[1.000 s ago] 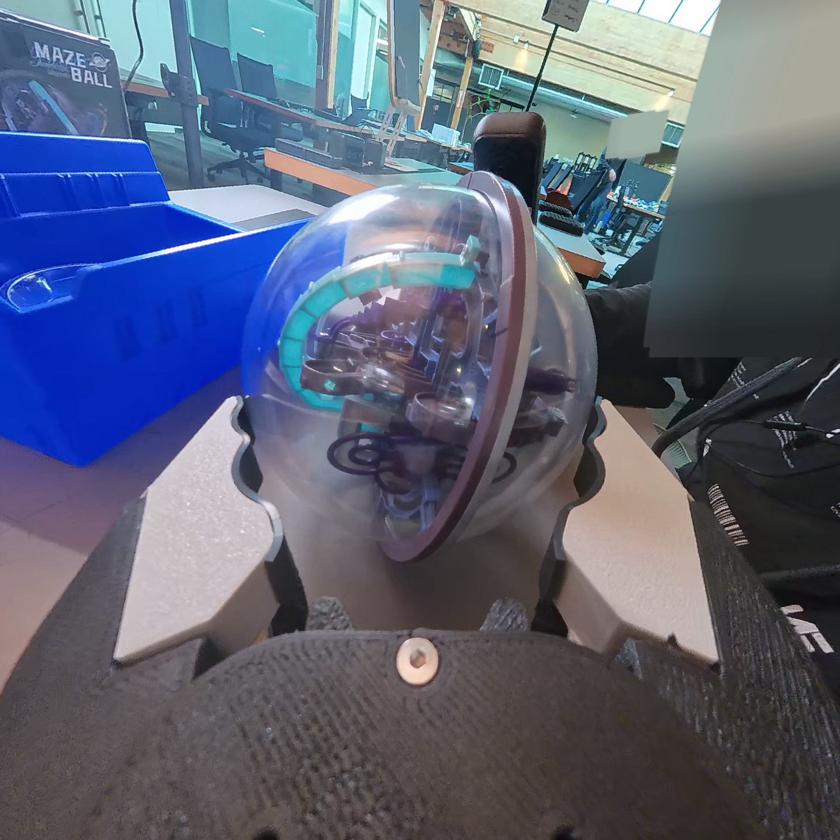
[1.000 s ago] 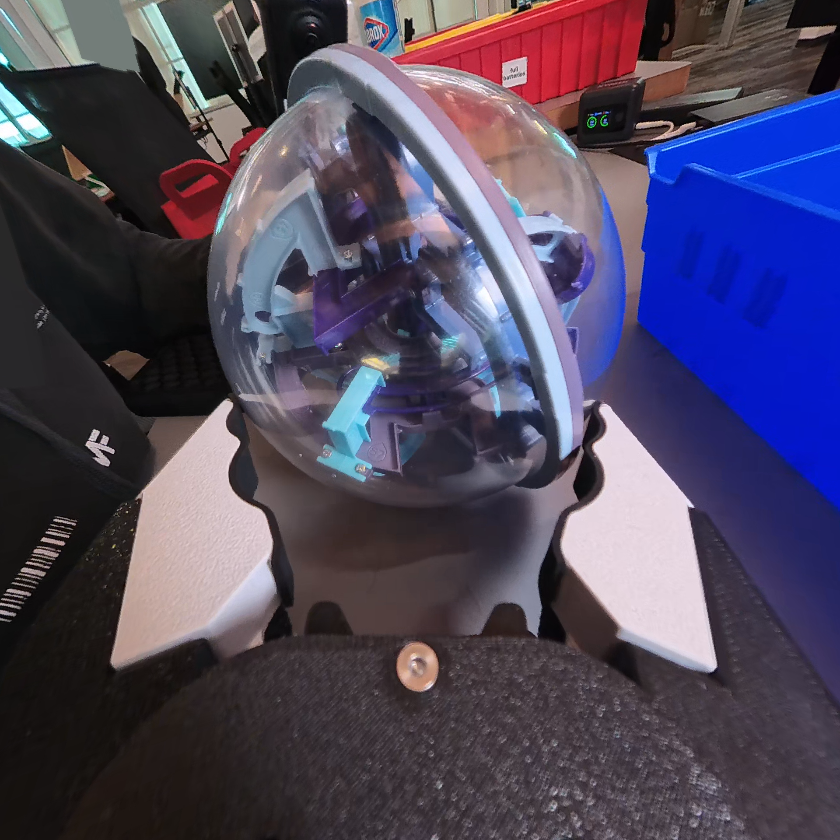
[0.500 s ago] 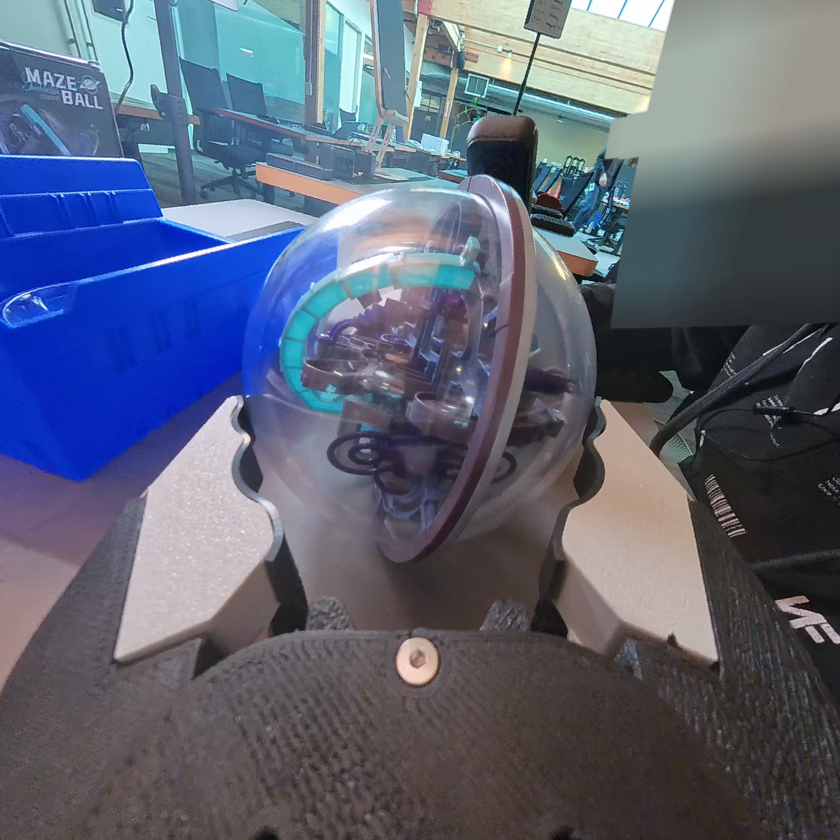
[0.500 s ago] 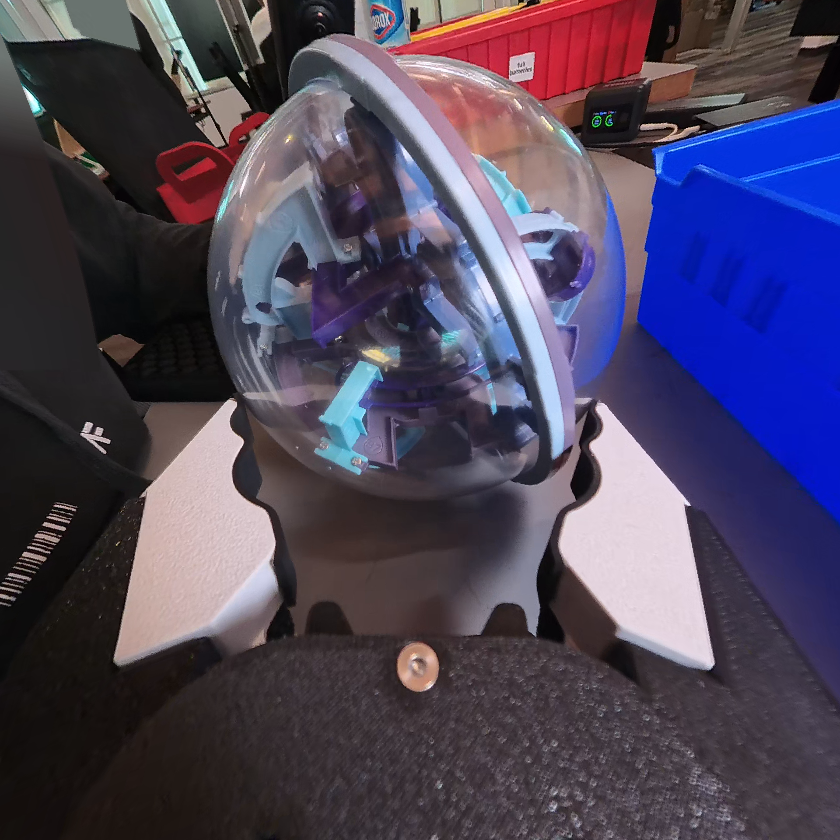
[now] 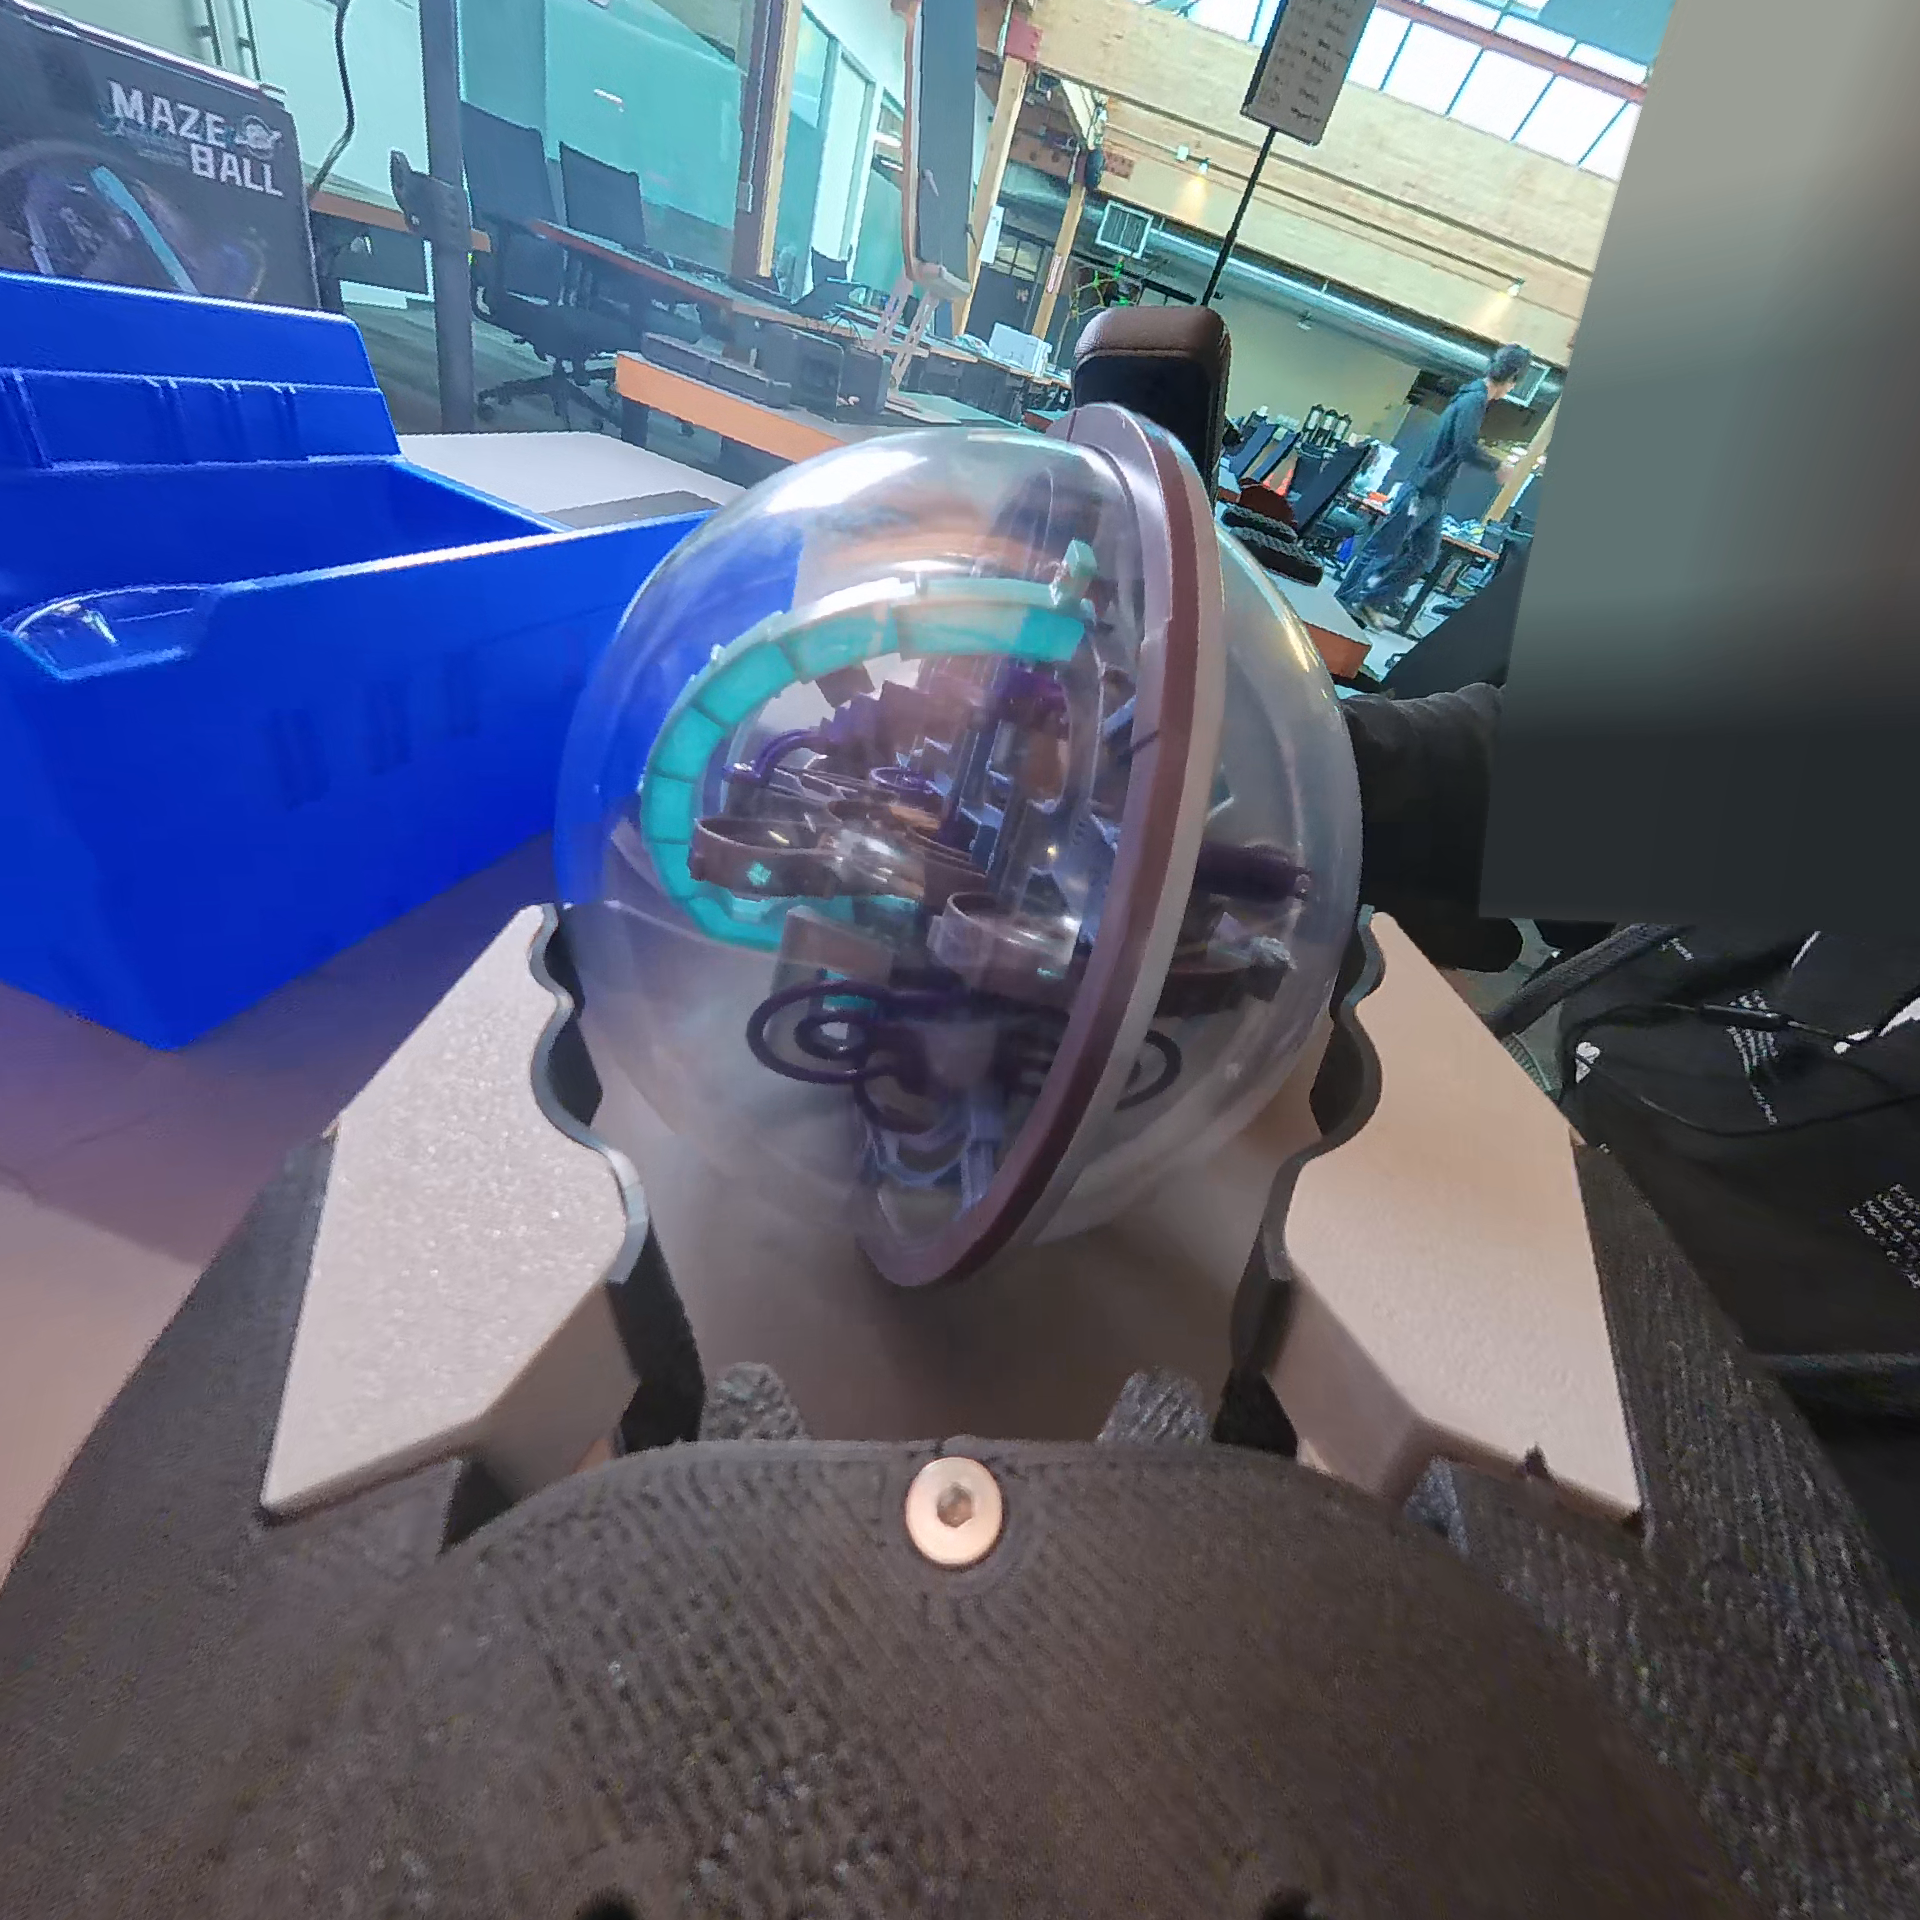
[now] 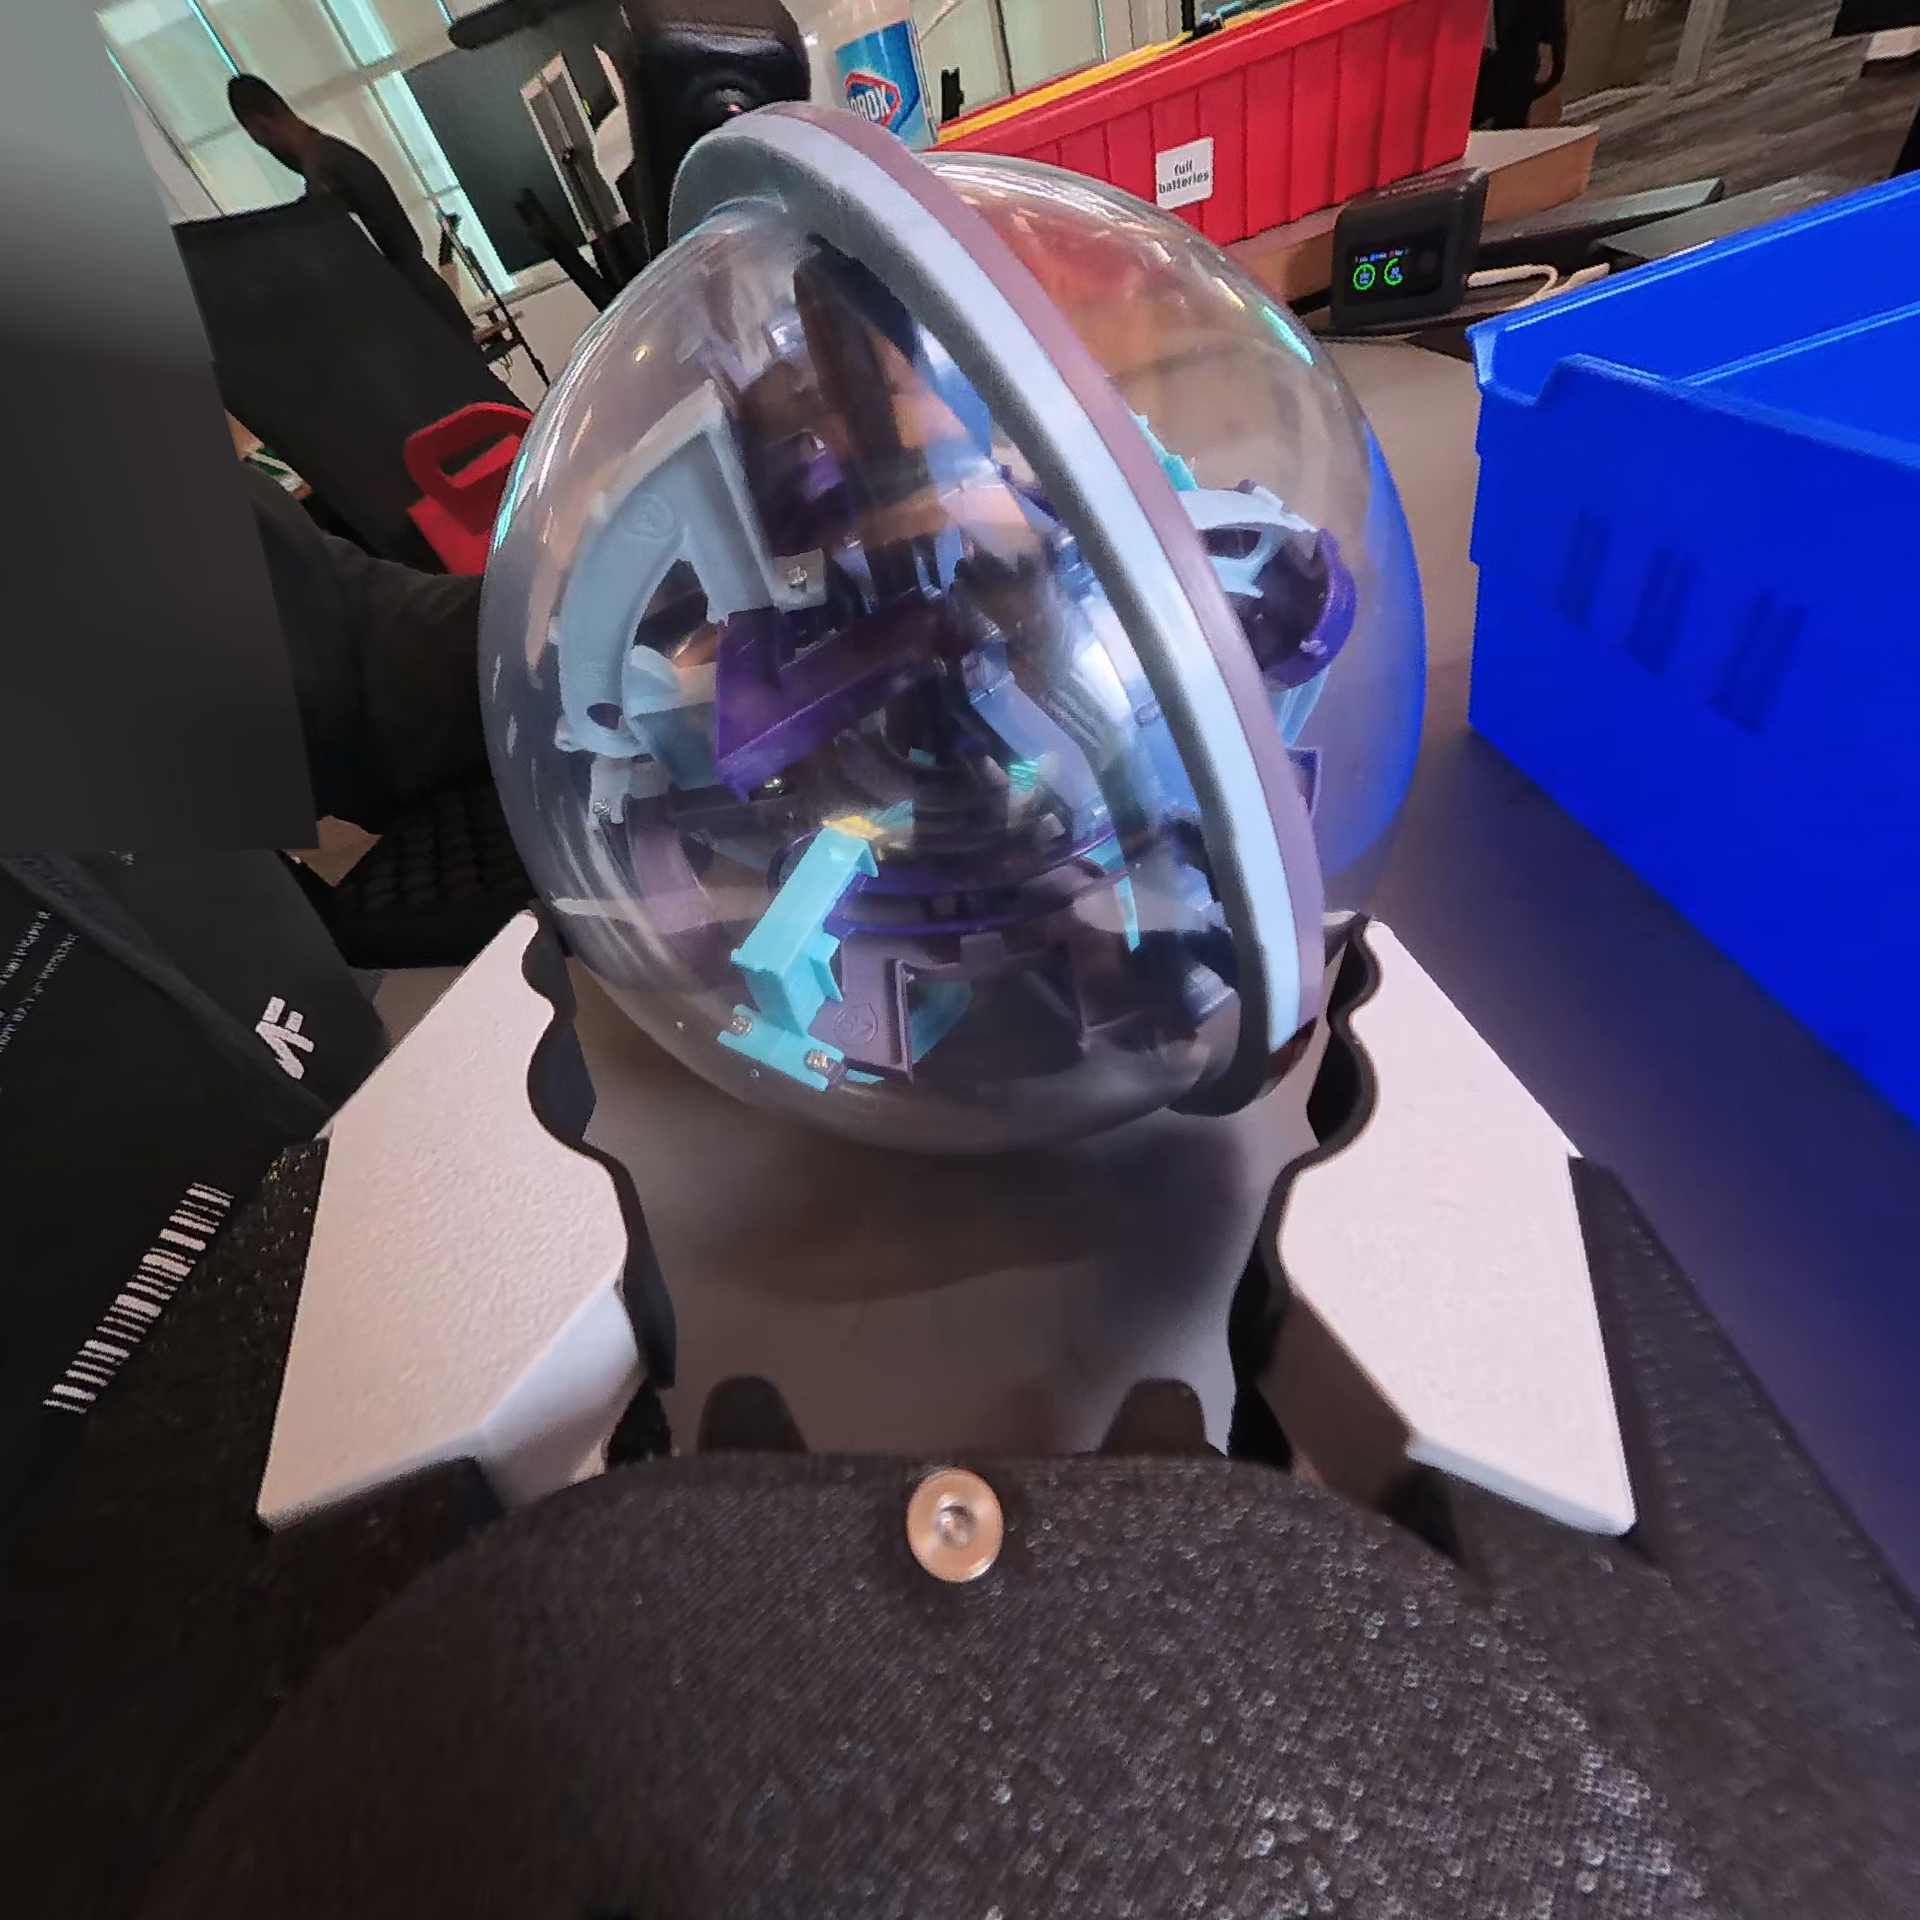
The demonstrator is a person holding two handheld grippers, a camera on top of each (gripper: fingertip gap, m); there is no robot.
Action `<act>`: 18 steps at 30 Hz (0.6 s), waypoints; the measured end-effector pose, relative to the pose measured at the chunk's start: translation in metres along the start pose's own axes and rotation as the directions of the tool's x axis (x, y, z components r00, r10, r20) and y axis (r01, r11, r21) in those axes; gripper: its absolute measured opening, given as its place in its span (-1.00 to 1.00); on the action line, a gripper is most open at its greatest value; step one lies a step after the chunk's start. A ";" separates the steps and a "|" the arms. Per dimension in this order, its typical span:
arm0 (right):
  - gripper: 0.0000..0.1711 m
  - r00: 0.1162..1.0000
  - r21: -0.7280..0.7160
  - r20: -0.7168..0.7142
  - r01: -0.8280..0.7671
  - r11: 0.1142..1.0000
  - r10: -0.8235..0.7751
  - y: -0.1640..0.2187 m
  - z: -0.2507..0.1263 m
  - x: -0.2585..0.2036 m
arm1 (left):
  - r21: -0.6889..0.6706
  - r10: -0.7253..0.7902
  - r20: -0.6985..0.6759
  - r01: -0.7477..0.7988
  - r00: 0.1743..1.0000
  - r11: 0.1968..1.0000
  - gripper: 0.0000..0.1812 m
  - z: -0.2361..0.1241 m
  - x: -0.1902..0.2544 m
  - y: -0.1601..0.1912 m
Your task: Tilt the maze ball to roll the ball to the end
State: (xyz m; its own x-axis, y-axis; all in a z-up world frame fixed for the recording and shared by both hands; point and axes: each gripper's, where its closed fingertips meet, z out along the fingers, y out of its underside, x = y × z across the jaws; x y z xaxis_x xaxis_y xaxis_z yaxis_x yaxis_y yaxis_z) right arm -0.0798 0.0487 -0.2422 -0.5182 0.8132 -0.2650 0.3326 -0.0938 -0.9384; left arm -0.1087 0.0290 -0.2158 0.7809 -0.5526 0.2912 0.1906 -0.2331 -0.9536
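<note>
The maze ball (image 5: 883, 831) is a clear sphere with a purple-grey ring around its middle and teal, purple and brown tracks inside. It is held above the table between both grippers from opposite sides. My left gripper (image 5: 956, 935) is shut on it, its pale fingers (image 5: 447, 1195) against the lower sides. My right gripper (image 6: 945, 935) is shut on the same maze ball (image 6: 883, 675), white fingers (image 6: 457, 1195) likewise. The ring is tilted. I cannot make out the small rolling ball inside. The other gripper's black body shows behind the sphere in each view.
A blue bin (image 5: 260, 727) stands on the table close beside the sphere, also in the right wrist view (image 6: 1714, 571). The maze ball's box (image 5: 156, 187) stands behind it. A red bin (image 6: 1247, 135) and a small black device (image 6: 1403, 260) lie farther off. A person's dark clothing (image 5: 1714, 1143) is close.
Both grippers have swung slightly with the ball, so the background has shifted. The ball sits the same in the fingers, with its ring angle barely changed.
</note>
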 end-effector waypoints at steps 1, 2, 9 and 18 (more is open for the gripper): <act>0.64 1.000 0.002 -0.001 -0.001 1.000 0.001 0.000 0.000 0.000 | 0.000 -0.003 -0.003 0.003 1.000 1.000 0.55 -0.001 0.000 0.000; 0.64 1.000 0.004 -0.002 0.001 1.000 -0.001 -0.001 0.001 0.000 | -0.002 -0.003 -0.007 0.003 1.000 1.000 0.55 -0.001 0.000 0.000; 0.62 0.999 -0.006 -0.020 0.036 0.999 -0.037 0.001 0.000 -0.002 | -0.003 0.033 -0.037 -0.033 0.999 0.999 0.54 -0.003 0.001 0.002; 0.60 0.994 -0.010 -0.053 0.095 0.995 -0.095 -0.002 0.003 -0.006 | -0.021 0.069 -0.084 -0.071 0.994 0.997 0.54 -0.010 0.002 0.007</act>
State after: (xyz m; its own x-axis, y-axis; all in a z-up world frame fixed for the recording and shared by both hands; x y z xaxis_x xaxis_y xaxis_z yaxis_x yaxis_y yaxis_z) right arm -0.0799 0.0424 -0.2399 -0.5048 0.8479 -0.1621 0.2897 -0.0105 -0.9571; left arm -0.1114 0.0185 -0.2209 0.7393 -0.6329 0.2299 0.1219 -0.2100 -0.9701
